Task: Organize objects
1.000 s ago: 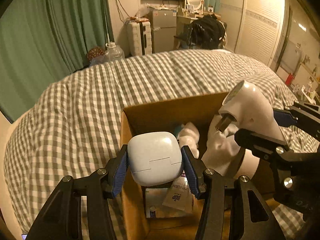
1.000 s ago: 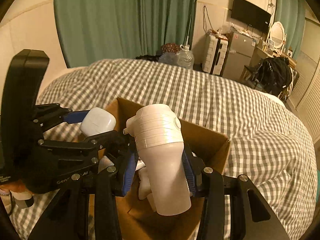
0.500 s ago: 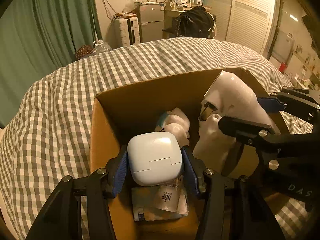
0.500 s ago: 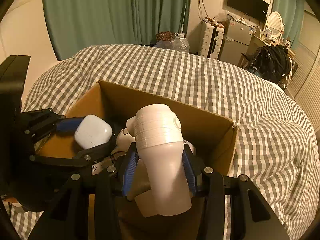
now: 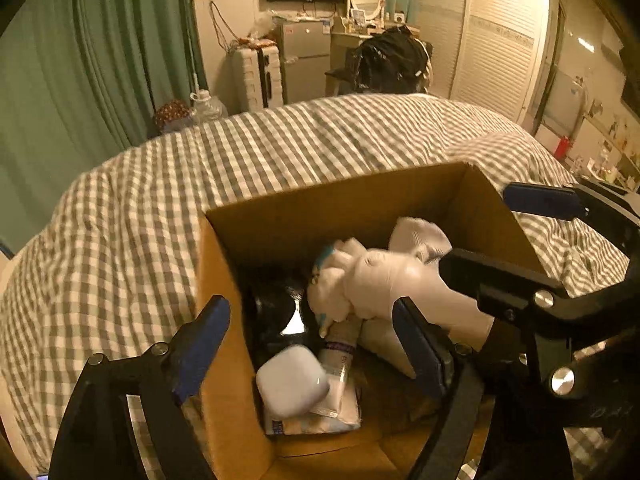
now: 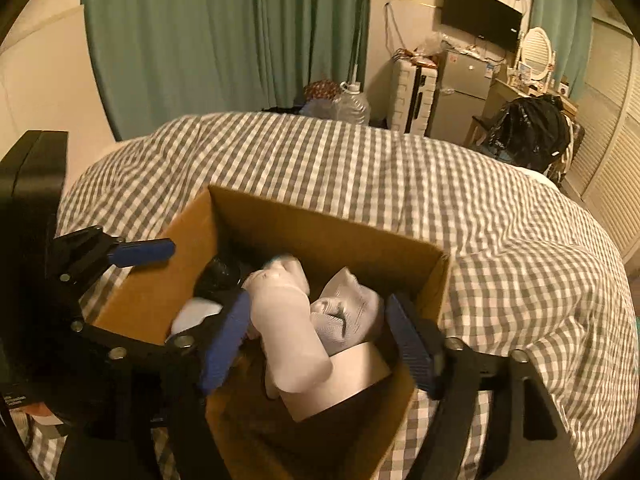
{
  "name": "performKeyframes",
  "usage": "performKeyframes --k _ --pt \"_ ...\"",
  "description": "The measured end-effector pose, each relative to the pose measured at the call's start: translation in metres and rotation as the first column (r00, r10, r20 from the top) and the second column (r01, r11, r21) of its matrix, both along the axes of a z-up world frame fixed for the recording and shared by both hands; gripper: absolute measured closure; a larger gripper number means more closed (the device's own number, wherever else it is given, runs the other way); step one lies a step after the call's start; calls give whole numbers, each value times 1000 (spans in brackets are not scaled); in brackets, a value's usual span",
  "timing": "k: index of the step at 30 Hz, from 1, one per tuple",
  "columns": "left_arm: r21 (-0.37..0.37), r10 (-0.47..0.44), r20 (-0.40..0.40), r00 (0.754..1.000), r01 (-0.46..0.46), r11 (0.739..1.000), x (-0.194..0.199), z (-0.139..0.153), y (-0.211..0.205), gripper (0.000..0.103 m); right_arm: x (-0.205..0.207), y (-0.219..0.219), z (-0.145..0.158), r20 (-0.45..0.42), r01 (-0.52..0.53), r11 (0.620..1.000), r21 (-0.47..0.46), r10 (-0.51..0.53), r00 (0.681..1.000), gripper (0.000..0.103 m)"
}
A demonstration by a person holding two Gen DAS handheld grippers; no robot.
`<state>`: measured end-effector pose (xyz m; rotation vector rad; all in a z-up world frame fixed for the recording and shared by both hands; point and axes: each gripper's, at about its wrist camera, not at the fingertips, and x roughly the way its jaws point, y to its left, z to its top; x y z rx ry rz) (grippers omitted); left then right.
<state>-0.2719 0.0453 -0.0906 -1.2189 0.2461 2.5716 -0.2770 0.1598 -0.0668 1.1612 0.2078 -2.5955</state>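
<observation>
An open cardboard box (image 5: 224,320) (image 6: 328,232) sits on the checked bed. My left gripper (image 5: 310,346) is open above its left part; the white earbud case (image 5: 291,379) lies loose inside on a flat packet (image 5: 316,420), also visible in the right wrist view (image 6: 194,314). My right gripper (image 6: 318,344) is open over the box's right part; the white elbow-shaped device (image 6: 288,336) (image 5: 404,284) lies free between its fingers on other white items. A white sock (image 6: 348,316) lies beside it.
The grey-and-white checked duvet (image 5: 120,248) (image 6: 520,264) surrounds the box. Green curtains (image 6: 224,40), a white suitcase (image 6: 412,96), a small fridge (image 6: 460,92) and a black bag on a chair (image 6: 528,132) stand beyond the bed. A dark object (image 5: 276,308) lies in the box.
Both grippers opened. The earbud case dropped from the left gripper into the box, and the white elbow-shaped device dropped from the right gripper into the box. Both grippers rose slightly.
</observation>
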Motion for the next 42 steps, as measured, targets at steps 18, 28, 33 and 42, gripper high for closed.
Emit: performKeyframes --k 18,28,33,42 --pt "-3 63 -231 971 -65 998 65 130 -15 3 78 9 129 -264 129 991 -41 -135 955 4" --pt "45 126 -387 914 -117 992 139 210 -30 0 153 22 199 -401 158 984 -76 -175 899 2" --pt "80 136 -426 894 -112 990 171 226 -38 0 192 29 223 -462 181 979 -92 -203 863 2" --pt "220 222 -506 833 -124 967 230 194 -60 0 256 44 182 -507 207 964 -167 -264 821 0"
